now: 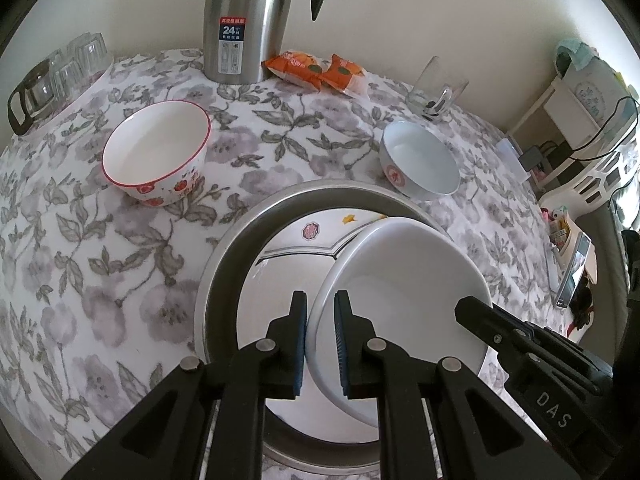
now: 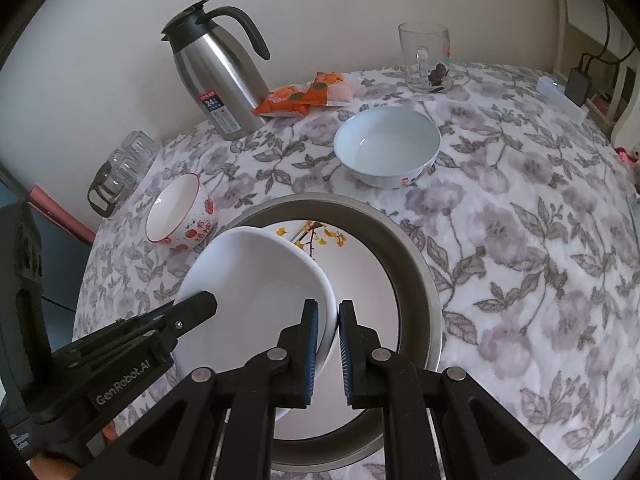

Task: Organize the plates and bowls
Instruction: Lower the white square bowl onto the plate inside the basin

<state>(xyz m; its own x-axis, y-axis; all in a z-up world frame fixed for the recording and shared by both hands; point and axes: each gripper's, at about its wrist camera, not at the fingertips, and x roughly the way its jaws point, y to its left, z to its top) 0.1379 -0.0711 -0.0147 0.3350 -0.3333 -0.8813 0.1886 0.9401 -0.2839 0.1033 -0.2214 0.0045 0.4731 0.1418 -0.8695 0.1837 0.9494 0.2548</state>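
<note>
A plain white bowl is held over a round metal pan, which has a flower-patterned plate lying in it. My left gripper is shut on the bowl's left rim, and it also shows in the right wrist view. My right gripper is shut on the opposite rim. Its tip shows in the left wrist view. A strawberry-printed bowl stands at the left of the table. A pale blue bowl stands at the right.
A steel thermos jug stands at the back by the wall, with orange snack packets beside it. A glass mug is back right. Upturned glasses and a glass pot are back left. Cluttered shelves lie beyond the table's right edge.
</note>
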